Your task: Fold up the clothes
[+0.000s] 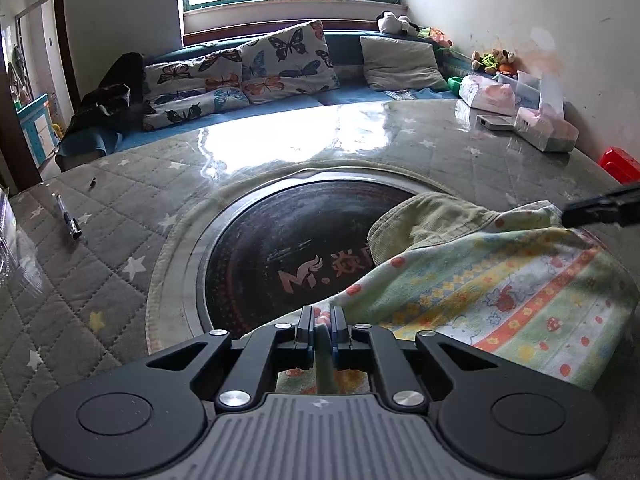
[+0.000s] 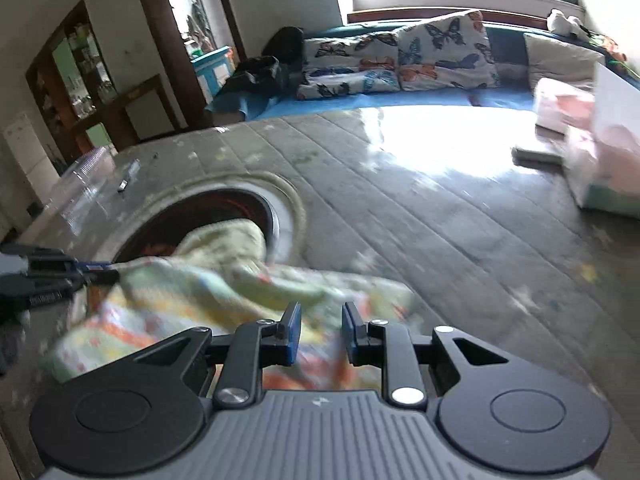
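The left gripper (image 1: pixel 321 326) is clamped on an edge of the garment (image 1: pixel 500 292), which lies on the table (image 1: pixel 100 280) at about 4 o'clock from the dark disc (image 1: pixel 288 248). The right gripper (image 2: pixel 320 330) has its jaws apart over the cloth. I judge a fold is in progress; next the right must close on a corner. The disc reads "M." and unclear characters.

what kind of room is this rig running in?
Likely a home living room, not a lab: a window-side sofa bench with butterfly cushions, stuffed toys in the corner, and a quilt-covered table with a round inset cooktop where the garment lies.
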### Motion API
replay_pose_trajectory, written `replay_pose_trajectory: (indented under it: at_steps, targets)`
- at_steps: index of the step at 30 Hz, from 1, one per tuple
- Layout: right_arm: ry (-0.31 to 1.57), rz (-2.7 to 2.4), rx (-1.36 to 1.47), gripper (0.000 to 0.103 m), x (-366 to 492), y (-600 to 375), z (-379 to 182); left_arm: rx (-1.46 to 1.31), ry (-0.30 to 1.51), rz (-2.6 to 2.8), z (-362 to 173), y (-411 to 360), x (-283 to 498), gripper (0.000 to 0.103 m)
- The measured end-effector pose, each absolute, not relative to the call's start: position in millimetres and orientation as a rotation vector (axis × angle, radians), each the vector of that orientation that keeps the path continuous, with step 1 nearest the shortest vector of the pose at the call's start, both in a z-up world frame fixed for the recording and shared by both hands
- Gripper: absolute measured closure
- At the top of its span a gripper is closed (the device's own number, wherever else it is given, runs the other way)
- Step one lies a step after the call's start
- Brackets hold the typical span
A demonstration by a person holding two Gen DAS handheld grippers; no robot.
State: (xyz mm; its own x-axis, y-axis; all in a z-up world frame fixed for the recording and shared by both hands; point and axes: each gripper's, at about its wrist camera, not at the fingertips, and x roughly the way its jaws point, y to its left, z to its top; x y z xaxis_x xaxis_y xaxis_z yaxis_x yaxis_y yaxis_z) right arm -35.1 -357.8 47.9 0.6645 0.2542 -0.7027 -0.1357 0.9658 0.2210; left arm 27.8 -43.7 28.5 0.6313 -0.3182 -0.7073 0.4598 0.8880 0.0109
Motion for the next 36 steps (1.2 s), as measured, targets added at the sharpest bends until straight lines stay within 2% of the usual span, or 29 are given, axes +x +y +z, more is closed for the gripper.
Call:
replay_pose_trajectory:
  at_steps: [11, 12, 13, 15, 18, 21, 24, 29, 34, 36]
  targets:
    - [0.806, 0.21, 0.221, 0.081, -22.9, -365.6, 30.4, 0.217, 0.793, -0.413, 23.6, -51.0, 30.9, 0.092]
    - [0.801, 0.207, 0.221, 0.091, -22.4, -364.6, 30.4, 0.218, 0.795, -0.409, 23.8, -50.8, 31.2, 0.092]
    - [0.789, 0.201, 0.217, 0.095, -23.2, -363.3, 32.1, 0.214, 0.793, -0.407, 24.7, -50.2, 30.9, 0.092]
    - [0.756, 0.19, 0.207, 0.097, -25.1, -360.8, 37.1, 0.208, 0.788, -0.404, 26.5, -48.9, 30.2, 0.093]
    - [0.755, 0.17, 0.208, 0.097, -19.9, -360.0, 33.8, 0.206, 0.798, -0.392, 23.3, -48.0, 32.1, 0.092]
    - [0.763, 0.15, 0.219, 0.095, -13.2, -360.8, 24.8, 0.205, 0.808, -0.379, 20.2, -47.2, 33.9, 0.084]
    - [0.75, 0.139, 0.211, 0.09, -13.4, -359.7, 30.6, 0.204, 0.803, -0.376, 22.7, -44.1, 33.5, 0.083]
    - [0.713, 0.176, 0.135, 0.088, -18.9, -346.0, 46.9, 0.182, 0.773, -0.331, 35.0, -37.1, 34.7, 0.074]
    - [0.734, 0.296, 0.134, 0.087, -16.7, -318.8, 49.7, 0.127, 0.766, -0.361, 47.3, -43.7, 33.7, 0.073]
    - [0.75, 0.324, 0.129, 0.086, -12.5, -306.8, 46.2, 0.126, 0.764, -0.402, 48.4, -56.1, 31.1, 0.067]
